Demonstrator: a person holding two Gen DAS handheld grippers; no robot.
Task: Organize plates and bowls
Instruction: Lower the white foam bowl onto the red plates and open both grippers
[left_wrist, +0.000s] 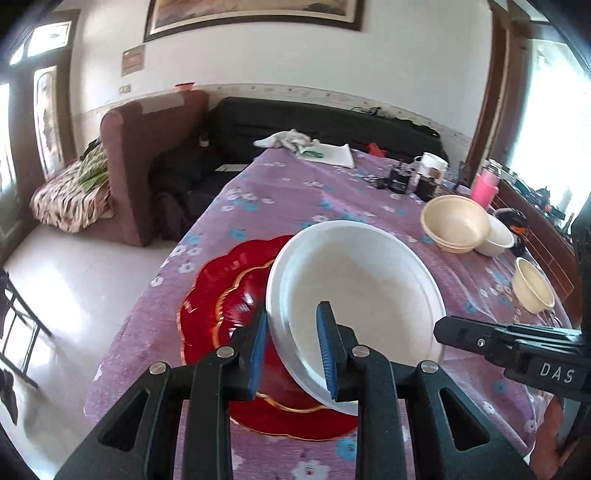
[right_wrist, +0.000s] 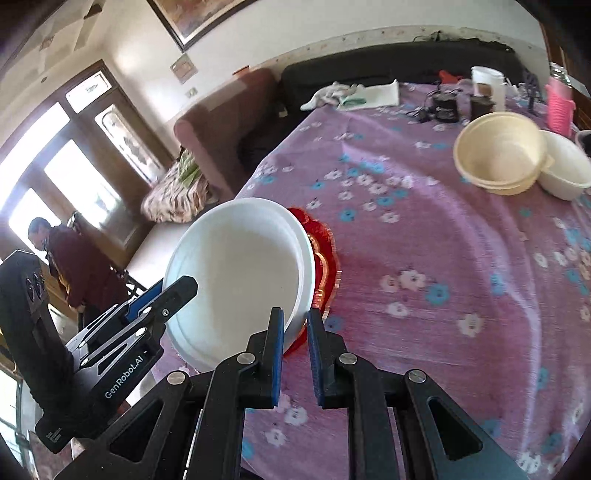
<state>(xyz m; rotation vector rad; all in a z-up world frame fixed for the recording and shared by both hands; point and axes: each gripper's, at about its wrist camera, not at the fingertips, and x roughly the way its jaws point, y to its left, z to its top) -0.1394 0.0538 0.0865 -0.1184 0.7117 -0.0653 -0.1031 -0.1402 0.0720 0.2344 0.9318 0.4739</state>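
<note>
"GenRobot.AI" is showing on the left gripper (right_wrist: 162, 295) at lower left; both it and the right gripper (right_wrist: 295, 354) are pinching the white plate (right_wrist: 240, 273), with cream bowls (right_wrist: 498, 151) sitting upper right.

A plain white plate (left_wrist: 354, 280) sits against a glossy red plate (left_wrist: 225, 295) with a scalloped gold line. The tablecloth (right_wrist: 424, 258) is mauve-purple, scattered with small white and turquoise-blue flowers. Two bowls are cream (left_wrist: 455, 222) (left_wrist: 534, 285); another bowl (right_wrist: 565, 171) is white. A bottle (left_wrist: 484, 189) is bright pink. Both grippers (left_wrist: 295, 350) (right_wrist: 295, 354) are black with blue pads. The armchair (left_wrist: 147, 162) is dusty maroon; the sofa (left_wrist: 325, 123) is black.
</note>
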